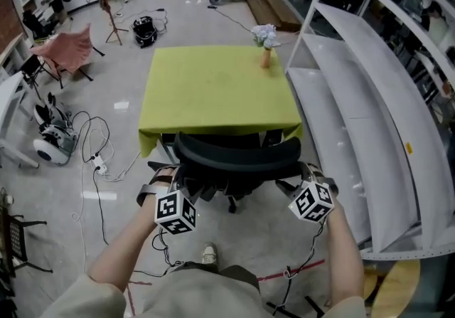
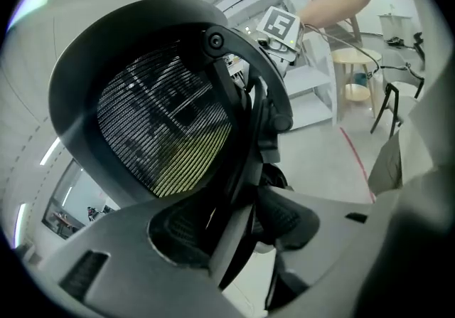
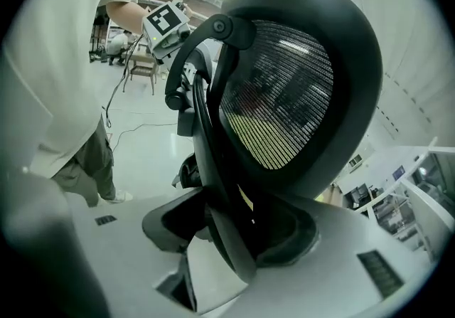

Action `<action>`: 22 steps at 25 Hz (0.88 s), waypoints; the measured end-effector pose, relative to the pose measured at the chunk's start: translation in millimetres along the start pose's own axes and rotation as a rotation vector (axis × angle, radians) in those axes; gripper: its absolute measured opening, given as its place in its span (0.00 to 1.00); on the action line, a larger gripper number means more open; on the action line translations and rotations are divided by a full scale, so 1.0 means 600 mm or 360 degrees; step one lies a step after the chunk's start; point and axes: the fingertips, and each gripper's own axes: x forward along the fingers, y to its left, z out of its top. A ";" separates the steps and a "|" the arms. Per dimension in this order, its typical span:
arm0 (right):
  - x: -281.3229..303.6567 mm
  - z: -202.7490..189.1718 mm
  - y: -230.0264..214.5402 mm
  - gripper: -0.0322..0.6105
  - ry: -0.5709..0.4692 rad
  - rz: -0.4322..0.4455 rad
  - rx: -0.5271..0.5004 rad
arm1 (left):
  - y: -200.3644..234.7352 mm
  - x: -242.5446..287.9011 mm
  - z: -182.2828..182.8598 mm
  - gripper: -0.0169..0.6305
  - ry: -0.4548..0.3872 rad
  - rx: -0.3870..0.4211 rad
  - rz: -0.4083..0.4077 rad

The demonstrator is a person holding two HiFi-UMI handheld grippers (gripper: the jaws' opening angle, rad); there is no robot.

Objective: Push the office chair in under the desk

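Right, here's the black mesh-backed office chair [image 1: 238, 156] at lower centre of the head view. Its curved backrest sits just beside the near edge of the desk draped in a yellow-green cloth [image 1: 213, 89]. The seat is out of sight beneath backrest and cloth, and a bit of the wheeled base peeks out below.

The left gripper [image 1: 162, 181] sits at the left end of the backrest and the right gripper [image 1: 306, 171] at the right end, a bare forearm running back from each to the bottom of the frame.

In the left gripper view, the left gripper [image 2: 232, 230] has its jaws wide but clamped on the backrest's dark frame strut, which runs straight between the pads. The mesh panel fills the middle of that picture, with the other gripper's marker cube at top centre.

It's a mirror image in the right gripper view: the right gripper [image 3: 232, 232] pinches the frame strut on its side, jaws set wide, mesh looming upper right.

On the desk's far right corner stands a small vase of pale flowers [image 1: 265, 43]. Long white curved shelves [image 1: 355, 96] sweep down the right of the head view, a pink fabric chair [image 1: 67, 50] sits upper left, and cables trail across the pale floor at left.
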 end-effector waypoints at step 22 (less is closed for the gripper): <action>0.110 0.025 -0.153 0.38 -0.0036 0.0072 -0.0067 | 0.148 0.094 -0.025 0.36 0.0028 -0.0032 0.0056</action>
